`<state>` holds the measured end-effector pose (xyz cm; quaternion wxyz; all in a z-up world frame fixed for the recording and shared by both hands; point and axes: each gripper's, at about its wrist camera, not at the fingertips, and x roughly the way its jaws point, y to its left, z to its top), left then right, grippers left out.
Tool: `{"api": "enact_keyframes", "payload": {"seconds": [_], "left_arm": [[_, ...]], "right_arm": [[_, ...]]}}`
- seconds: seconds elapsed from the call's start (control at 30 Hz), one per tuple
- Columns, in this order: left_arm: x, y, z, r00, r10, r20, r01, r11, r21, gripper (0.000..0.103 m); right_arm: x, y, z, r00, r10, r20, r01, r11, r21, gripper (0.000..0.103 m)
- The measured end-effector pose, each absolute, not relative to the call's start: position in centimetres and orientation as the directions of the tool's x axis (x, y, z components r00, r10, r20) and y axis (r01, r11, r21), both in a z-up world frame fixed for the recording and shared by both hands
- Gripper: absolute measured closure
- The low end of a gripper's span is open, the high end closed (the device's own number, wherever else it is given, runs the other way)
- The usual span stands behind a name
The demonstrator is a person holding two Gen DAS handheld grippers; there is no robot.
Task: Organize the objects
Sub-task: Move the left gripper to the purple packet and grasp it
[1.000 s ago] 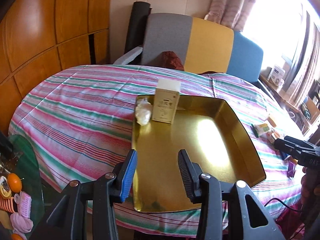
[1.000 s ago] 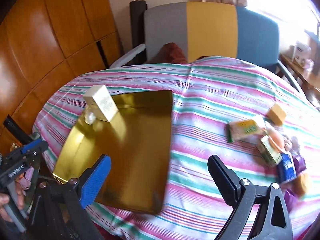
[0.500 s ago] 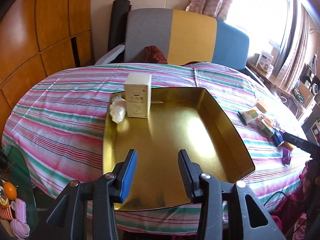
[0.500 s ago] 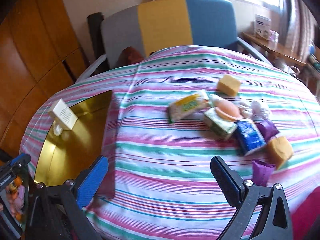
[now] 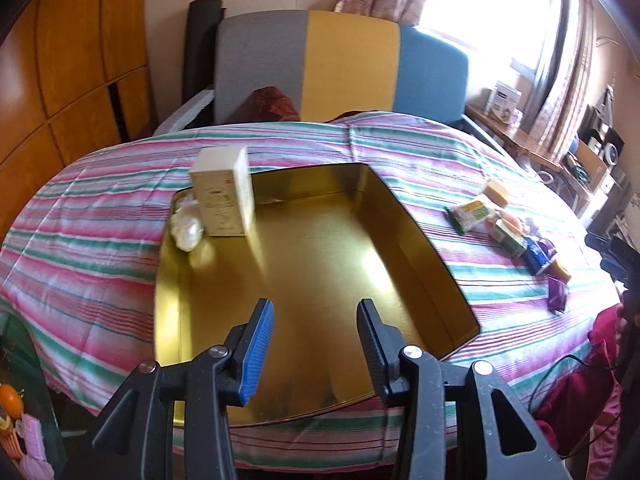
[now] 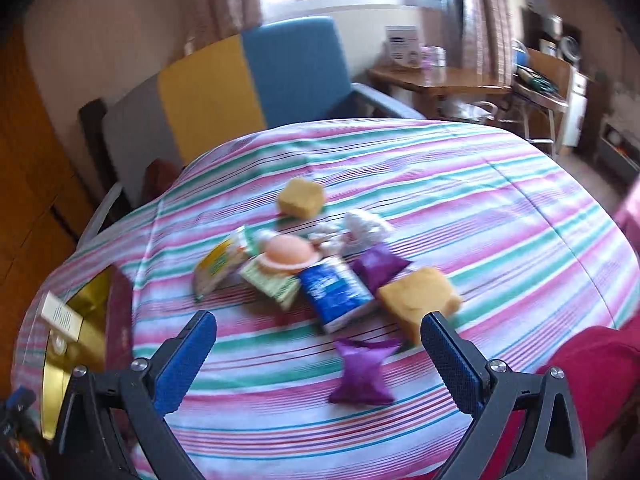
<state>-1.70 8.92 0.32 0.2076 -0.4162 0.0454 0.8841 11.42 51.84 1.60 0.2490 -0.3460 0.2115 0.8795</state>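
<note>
Now both tongs stand spread and empty, the left tongs (image 5: 316, 344) over the gold tray (image 5: 416, 236) holding a cream box (image 5: 222, 200), the right tongs (image 6: 318, 360) above a purple pouch (image 6: 362, 372) among packets mid-tabletop (image 6: 520, 200).
</note>
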Motion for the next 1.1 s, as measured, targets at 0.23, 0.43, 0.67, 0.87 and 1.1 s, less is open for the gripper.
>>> {"api": "enact_keyframes", "payload": {"seconds": [0.23,0.43,0.67,0.87,1.1], "left_arm": [[-1.3,12.9,0.9,-0.499,0.448,-0.742,-0.525,-0.837,-0.152,0.05],[-0.8,18.3,0.8,-0.393,0.532,-0.75,-0.643,-0.742,-0.19,0.046],[0.4,26.1,-0.9,-0.229,0.563,-0.794,-0.756,-0.616,-0.219,0.046],[1.3,32.8,-2.9,-0.086,0.56,-0.824,-0.817,-0.512,-0.263,0.047],[1.3,38.7,-5.1,0.085,0.566,-0.82,-0.807,-0.443,-0.39,0.047]], "right_arm": [[14.2,56.3,-0.2,-0.696,0.222,-0.683,-0.628,-0.65,0.429,0.0],[15.5,57.0,-0.1,-0.744,0.233,-0.626,-0.618,-0.596,0.513,0.0],[16.0,57.4,-0.3,-0.771,0.227,-0.596,-0.598,-0.581,0.552,0.0],[16.4,57.8,-0.5,-0.792,0.206,-0.574,-0.575,-0.567,0.59,0.0],[17.1,58.3,-0.6,-0.821,0.202,-0.533,-0.546,-0.548,0.634,0.0]]}}
